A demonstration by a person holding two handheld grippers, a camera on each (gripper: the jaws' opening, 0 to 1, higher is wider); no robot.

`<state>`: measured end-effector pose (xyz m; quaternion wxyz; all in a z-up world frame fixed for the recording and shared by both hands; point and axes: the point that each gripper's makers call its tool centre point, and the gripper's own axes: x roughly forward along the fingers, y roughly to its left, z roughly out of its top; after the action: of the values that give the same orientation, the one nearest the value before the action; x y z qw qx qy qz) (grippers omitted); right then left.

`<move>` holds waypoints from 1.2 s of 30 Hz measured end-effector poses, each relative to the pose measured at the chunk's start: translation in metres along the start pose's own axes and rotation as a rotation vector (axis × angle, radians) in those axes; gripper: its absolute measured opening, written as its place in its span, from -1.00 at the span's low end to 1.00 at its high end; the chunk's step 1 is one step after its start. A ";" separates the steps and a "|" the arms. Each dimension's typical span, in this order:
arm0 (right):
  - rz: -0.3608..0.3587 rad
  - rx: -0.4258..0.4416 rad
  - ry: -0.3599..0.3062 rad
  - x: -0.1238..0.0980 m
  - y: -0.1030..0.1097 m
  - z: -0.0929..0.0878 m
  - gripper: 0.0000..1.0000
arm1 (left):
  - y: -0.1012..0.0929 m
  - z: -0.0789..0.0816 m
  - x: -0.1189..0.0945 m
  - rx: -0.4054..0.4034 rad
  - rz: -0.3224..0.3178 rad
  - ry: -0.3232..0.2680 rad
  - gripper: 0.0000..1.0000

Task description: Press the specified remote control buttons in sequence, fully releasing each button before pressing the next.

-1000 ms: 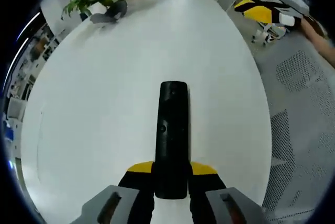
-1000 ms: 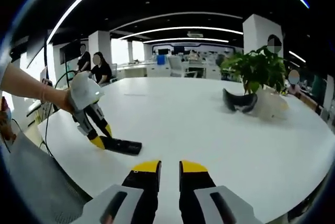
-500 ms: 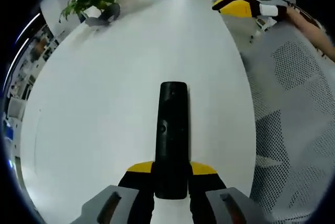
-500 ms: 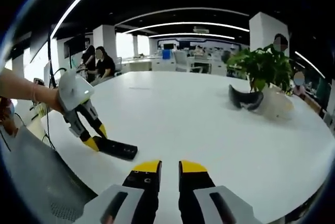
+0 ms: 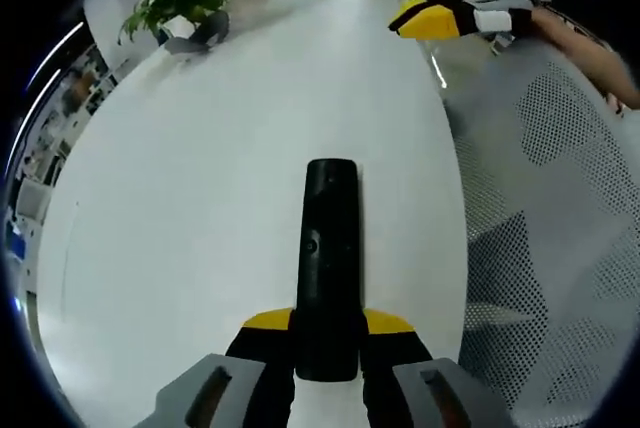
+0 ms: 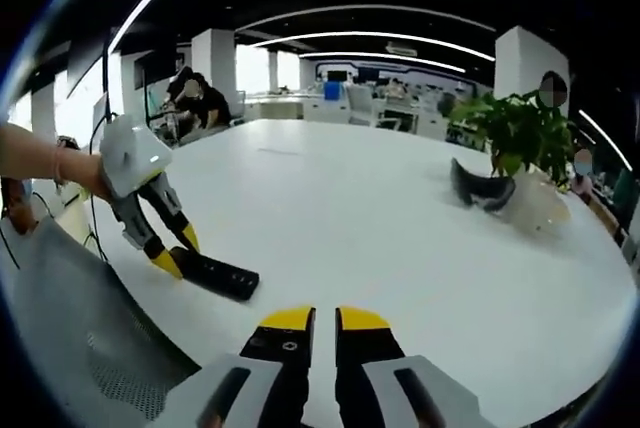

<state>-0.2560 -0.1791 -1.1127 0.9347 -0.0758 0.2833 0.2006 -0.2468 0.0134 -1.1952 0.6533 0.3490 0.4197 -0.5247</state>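
gripping the remote [image 5: 330, 258] – left hand-held gripper [image 5: 330, 333], right hand-held gripper [image 6: 312, 320] closed empty, potted plant [image 6: 520, 143] well apart

Matt black plastic remote [image 5: 329, 258]; smooth white table [image 5: 200, 168].

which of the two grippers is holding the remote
The left gripper: its yellow-tipped jaws clamp the end of the black remote control. The right gripper hangs above the white table, jaws together, holding nothing.

Black slim remote control [image 5: 330, 258], lying flat on white table, long axis toward twelve o'clock, near end clamped at six; buttons barely discernible, perhaps one mid-body.
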 end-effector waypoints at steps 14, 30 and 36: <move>0.390 -0.109 0.005 -0.011 0.070 0.016 -1.00 | -0.017 -0.006 -0.003 -0.002 0.019 -0.018 -0.54; 0.631 -0.554 0.336 0.059 0.109 -0.002 -1.00 | -0.018 -0.005 -0.004 0.035 -0.038 -0.169 -0.54; 0.685 -0.726 0.433 0.065 0.104 -0.024 -1.00 | -0.019 -0.005 -0.004 0.071 -0.059 -0.150 -0.53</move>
<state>-0.2614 -0.0693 -1.1717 0.6497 -0.3368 0.3904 0.5586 -0.2669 0.0152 -1.1939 0.6544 0.3193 0.3605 -0.5830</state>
